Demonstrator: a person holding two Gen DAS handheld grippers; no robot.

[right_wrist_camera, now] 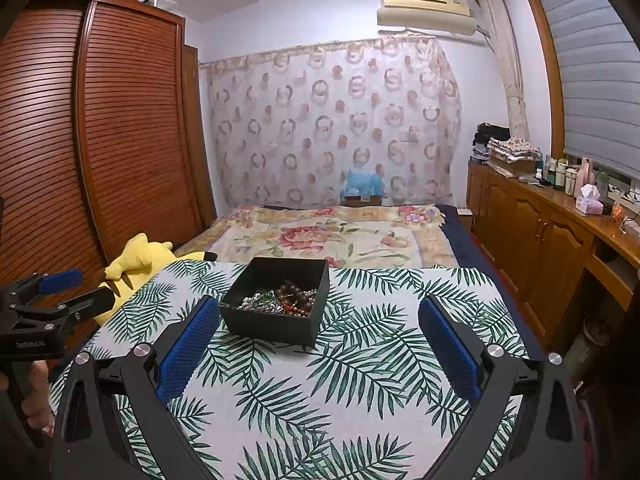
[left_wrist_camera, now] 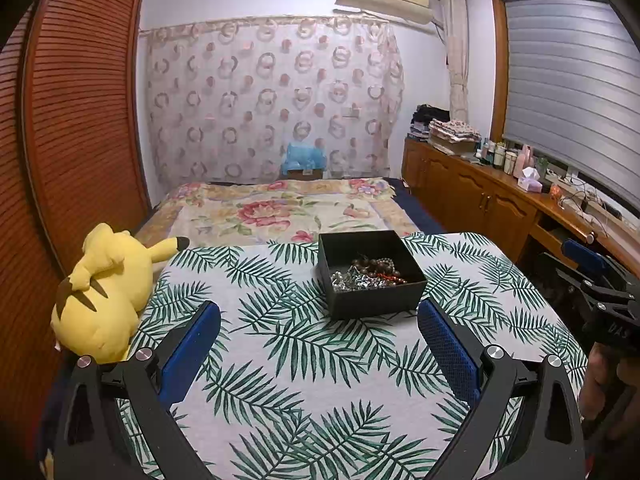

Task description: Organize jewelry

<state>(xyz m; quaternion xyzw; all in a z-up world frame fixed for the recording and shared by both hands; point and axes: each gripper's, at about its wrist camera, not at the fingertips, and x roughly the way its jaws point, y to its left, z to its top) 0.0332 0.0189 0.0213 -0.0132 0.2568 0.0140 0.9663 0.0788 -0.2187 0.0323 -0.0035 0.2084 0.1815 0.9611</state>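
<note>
On the far middle of the palm-leaf printed cloth [left_wrist_camera: 280, 360], the open square black box [left_wrist_camera: 376, 304] holds a tangled heap of jewelry [left_wrist_camera: 366, 274] (dark wooden beads, silvery chains, a red strand). No piece shows on the cloth outside it. The left gripper [left_wrist_camera: 319, 334] and right gripper [right_wrist_camera: 319, 330] hover nearer, fingers spread wide and empty; jewelry gathered in the box suits a finished tidy-up, or a jumble awaiting sorting.

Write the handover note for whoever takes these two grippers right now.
Left gripper: open, empty, held above the leaf-print cloth.
Right gripper: open, empty, held near the black box.
Jewelry: bead bracelets and silvery chains lie heaped together in the box; none shows on the cloth.
This fits jewelry already gathered in, or a tangle waiting to be sorted out; the pictures cannot tell which.
</note>
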